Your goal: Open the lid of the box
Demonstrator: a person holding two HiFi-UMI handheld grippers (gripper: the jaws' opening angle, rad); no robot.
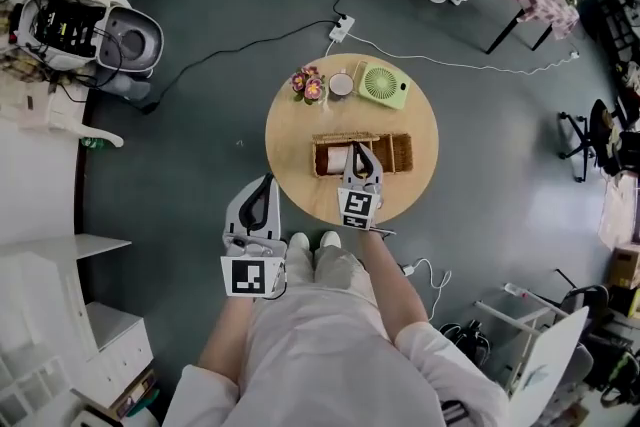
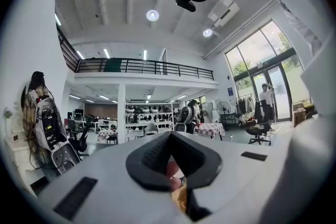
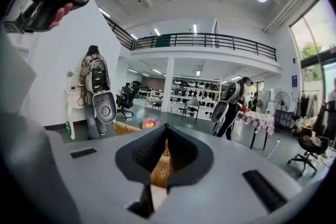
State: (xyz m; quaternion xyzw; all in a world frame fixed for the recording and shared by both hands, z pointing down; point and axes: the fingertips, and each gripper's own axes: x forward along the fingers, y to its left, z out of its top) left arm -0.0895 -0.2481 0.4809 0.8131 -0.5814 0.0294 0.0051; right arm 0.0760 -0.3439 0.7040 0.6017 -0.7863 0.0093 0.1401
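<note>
**While the right tool (image 1: 359, 148) bites wicker, much stays hidden**

Head view: the wicker box (image 1: 400, 153) sits in the middle of the round table (image 1: 300, 140). The right tool covers its centre, so lid and rim are hard to separate. That tool's marker cube (image 1: 358, 207) carries a black-and-white square pattern. The left tool (image 1: 266, 181) hangs off the table's edge, over the floor (image 1: 200, 145).

Left gripper view: the left tool (image 2: 170, 135) is clenched on nothing. Pink and tan patches (image 2: 173, 170) show through its gap, too vague to name.

Right gripper view: the right tool (image 3: 166, 127) is clenched on a strip of the wicker box (image 3: 157, 168); lid or wall, I cannot tell.
</note>
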